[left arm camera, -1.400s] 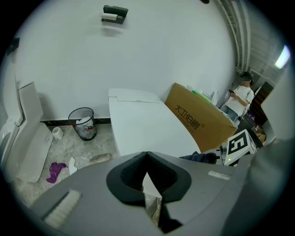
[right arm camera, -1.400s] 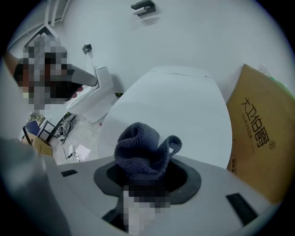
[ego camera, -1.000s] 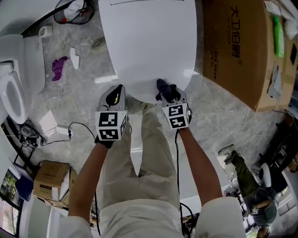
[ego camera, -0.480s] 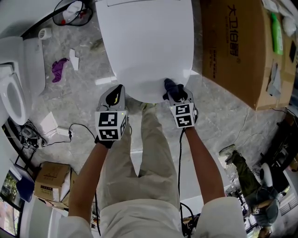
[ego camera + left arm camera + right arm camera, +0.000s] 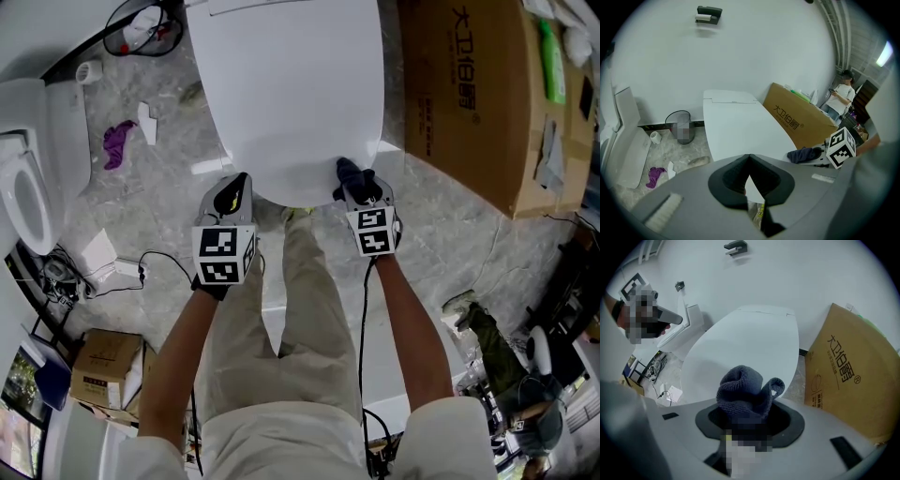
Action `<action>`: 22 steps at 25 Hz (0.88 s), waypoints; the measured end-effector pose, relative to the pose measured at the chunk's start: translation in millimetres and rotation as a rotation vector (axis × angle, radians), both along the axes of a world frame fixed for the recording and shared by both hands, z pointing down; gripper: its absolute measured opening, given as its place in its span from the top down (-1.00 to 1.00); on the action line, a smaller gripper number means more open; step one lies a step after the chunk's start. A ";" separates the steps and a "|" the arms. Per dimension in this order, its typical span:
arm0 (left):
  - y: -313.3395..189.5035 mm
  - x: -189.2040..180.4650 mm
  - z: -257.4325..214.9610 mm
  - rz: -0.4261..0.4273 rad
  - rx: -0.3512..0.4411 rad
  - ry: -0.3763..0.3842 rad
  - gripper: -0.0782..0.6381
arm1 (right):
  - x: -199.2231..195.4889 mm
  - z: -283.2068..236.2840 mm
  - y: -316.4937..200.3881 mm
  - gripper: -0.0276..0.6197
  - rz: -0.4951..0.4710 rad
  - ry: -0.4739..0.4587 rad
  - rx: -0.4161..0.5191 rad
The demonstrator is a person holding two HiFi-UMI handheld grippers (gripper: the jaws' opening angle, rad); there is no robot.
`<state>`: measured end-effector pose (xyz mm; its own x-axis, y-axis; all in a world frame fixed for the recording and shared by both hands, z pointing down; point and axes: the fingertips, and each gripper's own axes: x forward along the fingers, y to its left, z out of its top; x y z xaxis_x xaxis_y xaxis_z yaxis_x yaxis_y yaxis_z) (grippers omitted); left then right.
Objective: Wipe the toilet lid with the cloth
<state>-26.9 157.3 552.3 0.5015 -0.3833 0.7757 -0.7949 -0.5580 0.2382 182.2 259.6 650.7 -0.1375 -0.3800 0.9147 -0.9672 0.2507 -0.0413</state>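
The right gripper point(image 5: 352, 185) has its jaws clamped on the cloth point(image 5: 743, 390), a dark bunched wad that sticks out past the tips. It sits at the lid's point(image 5: 291, 84) near rim, on the right-hand curve. The left gripper point(image 5: 749, 159) hangs just off the lid's near rim on the left, jaws closed tip to tip with nothing between them. From above the cloth seems to rest on the rim, though contact is hard to confirm there. The step in hand looks like wiping that near edge, with the lid's broad top yet to be covered. To do it well, the wad should be pressed flat enough that fabric, not the jaw tips, meets the plastic. Tilting the gripper down toward the lid would put more cloth on the surface. Overlapping strokes from the near rim toward the lid's far hinge end, worked across from right to left, would cover the top evenly. The box point(image 5: 469, 94) stands close by the lid's right side, so strokes there need care.
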 end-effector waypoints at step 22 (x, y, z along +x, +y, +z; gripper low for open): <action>-5.5 29.9 -192.6 0.142 0.059 0.049 0.78 | 59.0 -191.2 -0.5 0.43 0.294 -0.033 0.051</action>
<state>3.0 151.8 359.6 0.5903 -0.3502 0.7273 -0.6955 -0.6779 0.2381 241.2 259.1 459.5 -0.0442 -0.4535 0.8902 -0.9969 -0.0375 -0.0686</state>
